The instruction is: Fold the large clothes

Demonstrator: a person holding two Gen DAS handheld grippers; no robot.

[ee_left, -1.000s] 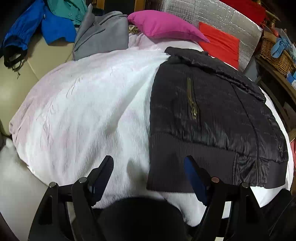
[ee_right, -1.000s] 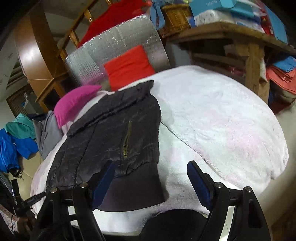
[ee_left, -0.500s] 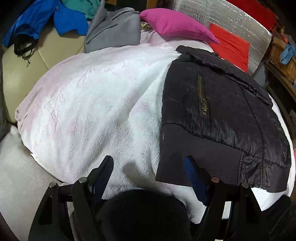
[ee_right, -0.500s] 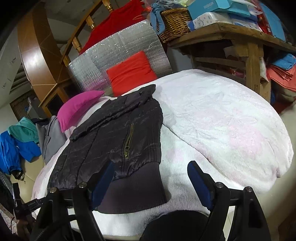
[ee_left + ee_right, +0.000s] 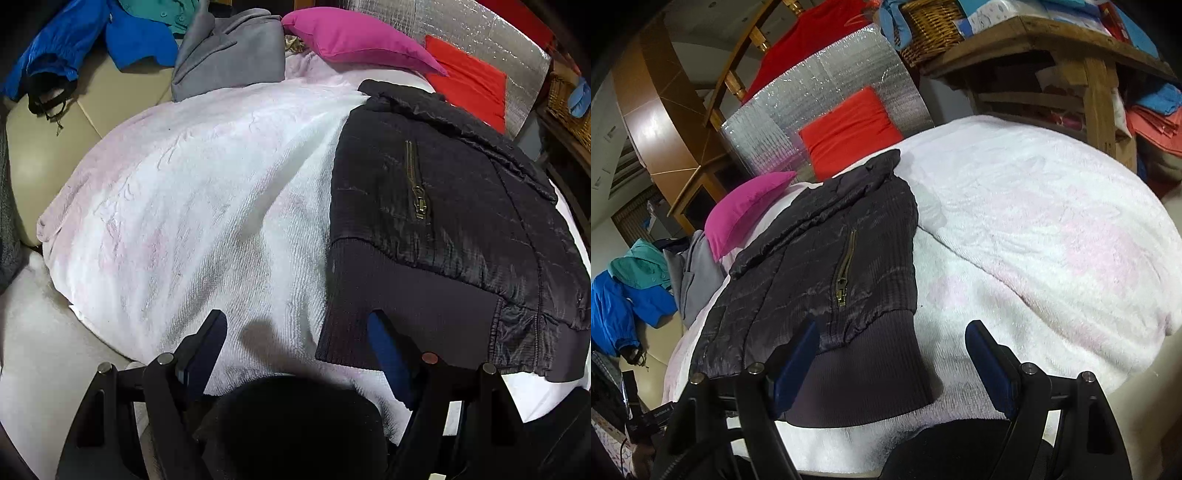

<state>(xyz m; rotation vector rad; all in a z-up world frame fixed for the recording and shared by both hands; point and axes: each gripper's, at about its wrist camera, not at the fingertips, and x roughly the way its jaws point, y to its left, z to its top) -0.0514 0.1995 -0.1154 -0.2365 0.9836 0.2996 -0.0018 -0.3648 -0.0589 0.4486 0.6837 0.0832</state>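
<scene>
Both jaws stand wide apart and hold nothing as I hover over a white blanket. My left gripper hangs above bare blanket, its right finger just over the near left corner of a black jacket. My right gripper hangs over the same garment's ribbed hem, its left finger in front of the hem and its right finger over the blanket. Whether either finger touches the cloth, I cannot tell. Lying flat, the jacket has its collar at the far end and a brass zipper running down its panel. Beyond the collar lie a pink pillow and a red cushion against a silver foil panel. Far left, a grey garment, a blue jacket and a teal garment are heaped on a beige sofa.
</scene>
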